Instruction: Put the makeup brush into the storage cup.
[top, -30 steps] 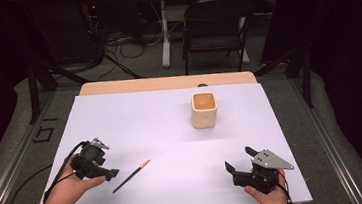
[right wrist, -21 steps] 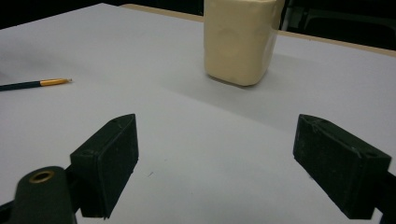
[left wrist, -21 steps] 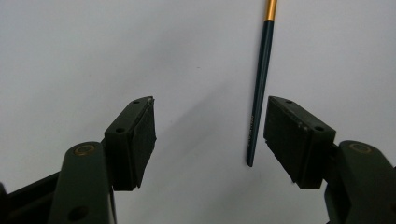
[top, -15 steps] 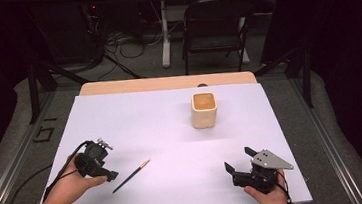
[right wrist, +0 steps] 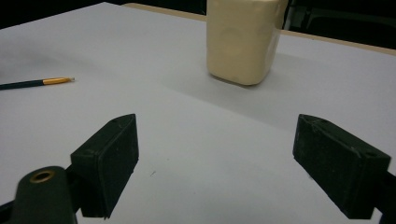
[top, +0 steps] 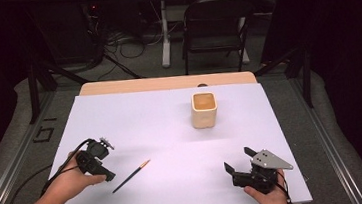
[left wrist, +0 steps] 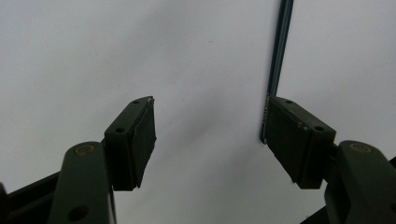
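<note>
Pencil (top: 131,175), slim, dark, gold-tipped, seemingly touching open left gripper (left wrist: 208,135), right gripper (right wrist: 215,163) open, empty.

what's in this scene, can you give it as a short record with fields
surface: white table
pencil: dark pencil with a gold end, lying flat on the table near the left gripper
cup: cream square cup, upright, toward the far side of the table
left gripper: left gripper open, angled down at the table, pencil beside its right jaw, not gripped
right gripper: right gripper open, holding nothing, facing the cup
chair: dark folding chair beyond the table
</note>
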A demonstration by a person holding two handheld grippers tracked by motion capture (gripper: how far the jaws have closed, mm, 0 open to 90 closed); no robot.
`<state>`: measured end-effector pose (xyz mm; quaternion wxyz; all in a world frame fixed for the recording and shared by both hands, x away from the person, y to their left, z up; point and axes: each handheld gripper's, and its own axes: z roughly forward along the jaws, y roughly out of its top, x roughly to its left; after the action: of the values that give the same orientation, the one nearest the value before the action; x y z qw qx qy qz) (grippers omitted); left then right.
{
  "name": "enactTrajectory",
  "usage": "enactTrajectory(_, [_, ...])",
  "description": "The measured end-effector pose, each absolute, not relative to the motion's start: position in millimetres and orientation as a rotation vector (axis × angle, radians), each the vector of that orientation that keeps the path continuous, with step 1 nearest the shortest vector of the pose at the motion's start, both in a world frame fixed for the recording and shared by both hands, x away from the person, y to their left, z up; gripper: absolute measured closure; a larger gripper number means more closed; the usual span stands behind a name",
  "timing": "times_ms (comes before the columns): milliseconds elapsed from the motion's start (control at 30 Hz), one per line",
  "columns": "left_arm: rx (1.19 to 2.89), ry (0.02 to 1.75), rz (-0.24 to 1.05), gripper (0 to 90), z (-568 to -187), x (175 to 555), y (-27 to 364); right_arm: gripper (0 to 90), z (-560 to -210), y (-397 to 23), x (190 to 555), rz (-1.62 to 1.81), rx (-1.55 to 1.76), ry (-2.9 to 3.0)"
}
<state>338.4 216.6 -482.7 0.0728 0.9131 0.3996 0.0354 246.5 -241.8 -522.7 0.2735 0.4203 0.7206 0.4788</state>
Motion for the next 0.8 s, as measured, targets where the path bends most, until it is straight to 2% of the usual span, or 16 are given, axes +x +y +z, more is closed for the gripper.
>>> enactTrajectory(800, [2.840,1.205,0.037,34.4,-484,351,207,14.0,-523,-241,246,1.290,1.137,1.945])
